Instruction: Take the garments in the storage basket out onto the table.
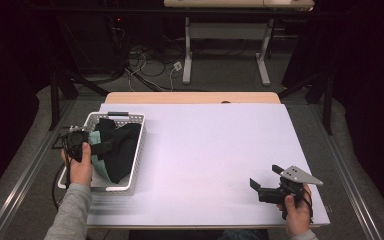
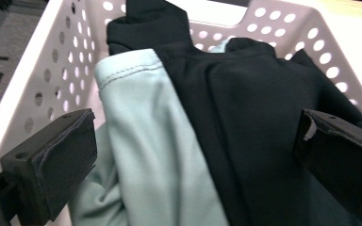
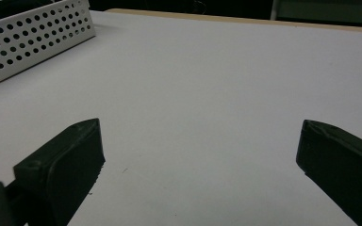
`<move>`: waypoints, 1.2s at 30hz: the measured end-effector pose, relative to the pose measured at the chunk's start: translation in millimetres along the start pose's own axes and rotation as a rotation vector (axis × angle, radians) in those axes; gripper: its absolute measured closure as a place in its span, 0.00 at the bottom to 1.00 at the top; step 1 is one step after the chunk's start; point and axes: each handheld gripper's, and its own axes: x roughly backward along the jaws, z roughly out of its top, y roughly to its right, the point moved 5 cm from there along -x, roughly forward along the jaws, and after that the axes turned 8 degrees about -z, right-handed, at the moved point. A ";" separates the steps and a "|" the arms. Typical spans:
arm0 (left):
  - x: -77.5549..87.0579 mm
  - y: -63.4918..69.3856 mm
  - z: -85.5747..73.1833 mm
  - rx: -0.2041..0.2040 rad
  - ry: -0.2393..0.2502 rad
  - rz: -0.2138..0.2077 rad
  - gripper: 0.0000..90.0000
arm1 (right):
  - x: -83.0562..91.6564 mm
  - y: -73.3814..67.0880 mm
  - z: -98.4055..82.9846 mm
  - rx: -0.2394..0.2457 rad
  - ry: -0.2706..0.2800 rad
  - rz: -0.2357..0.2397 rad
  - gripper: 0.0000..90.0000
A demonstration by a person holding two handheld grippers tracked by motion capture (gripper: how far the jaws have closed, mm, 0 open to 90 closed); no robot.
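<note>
Your left gripper (image 1: pixel 100 145) sits over the near left side of the white perforated plastic basket (image 1: pixel 136 150), which stands at the left edge of the white table top (image 1: pixel 210 150). In the left gripper view its jaws are spread wide, one on each side of the clothing and not closed on anything. Inside the basket lies a black fabric garment (image 2: pixel 259 117), draped partly over a pale green fabric garment (image 2: pixel 155 146) with a stitched hem; the black one fills the right and far part, the green one the left and near part. Your right gripper (image 1: pixel 267 181) rests low at the near right of the table, well apart from the basket, jaws wide apart over bare surface. No label, brand or writing is readable on the garments or basket.
</note>
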 end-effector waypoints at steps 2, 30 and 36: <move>-2.3 -0.9 -0.8 -0.002 -0.010 -0.004 0.00 | 0.2 -0.4 -0.7 0.003 -0.013 0.008 0.01; -19.7 -5.8 -5.8 0.001 -0.120 -0.004 0.00 | -1.9 -1.4 -2.3 0.009 -0.032 0.020 0.01; -21.4 -7.2 -6.9 -0.015 -0.144 0.004 0.00 | -2.2 -1.7 -2.8 0.010 -0.038 0.023 0.01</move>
